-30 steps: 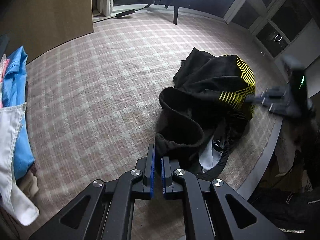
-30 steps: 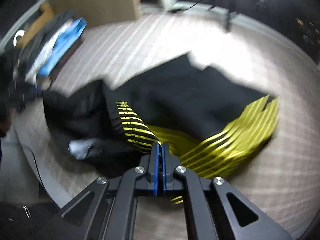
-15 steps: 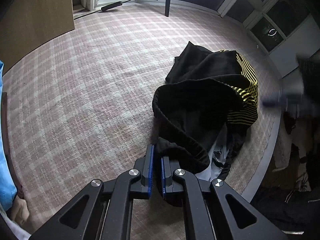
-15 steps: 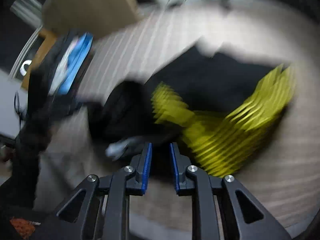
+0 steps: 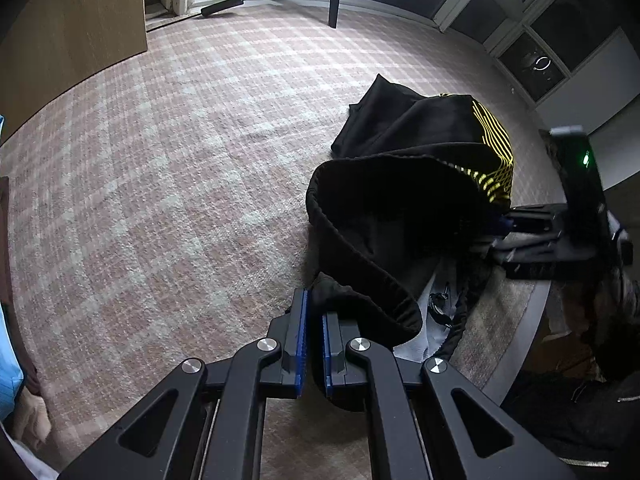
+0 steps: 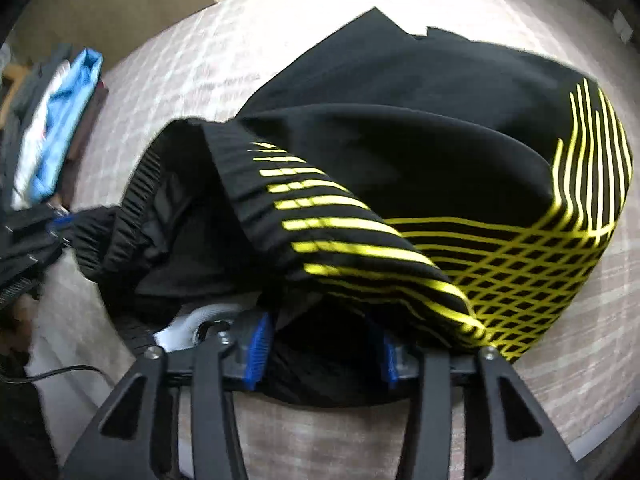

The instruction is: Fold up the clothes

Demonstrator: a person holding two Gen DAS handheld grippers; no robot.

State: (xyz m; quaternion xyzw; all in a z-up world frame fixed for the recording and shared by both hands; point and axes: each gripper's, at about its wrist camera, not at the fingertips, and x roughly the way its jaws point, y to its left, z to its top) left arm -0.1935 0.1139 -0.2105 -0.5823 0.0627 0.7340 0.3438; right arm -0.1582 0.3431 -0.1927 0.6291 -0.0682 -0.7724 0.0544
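A pair of black shorts with yellow stripes (image 5: 404, 184) lies bunched on the plaid cloth, waistband gaping open. My left gripper (image 5: 314, 320) is shut on the near edge of the black waistband (image 5: 360, 312). In the right wrist view the shorts (image 6: 420, 184) fill the frame. My right gripper (image 6: 324, 344) is open, with its blue pads (image 6: 258, 340) on either side of the striped fabric edge. The right gripper also shows in the left wrist view (image 5: 544, 240) at the far side of the shorts.
The plaid cloth (image 5: 180, 184) covers a round table whose edge (image 5: 516, 344) runs close on the right. A pile of blue and white clothes (image 6: 56, 120) lies at the left. A brown board (image 5: 68, 36) stands at the back left.
My right gripper has opened from shut and moved in around the striped edge of the shorts. My left gripper has kept its hold on the waistband.
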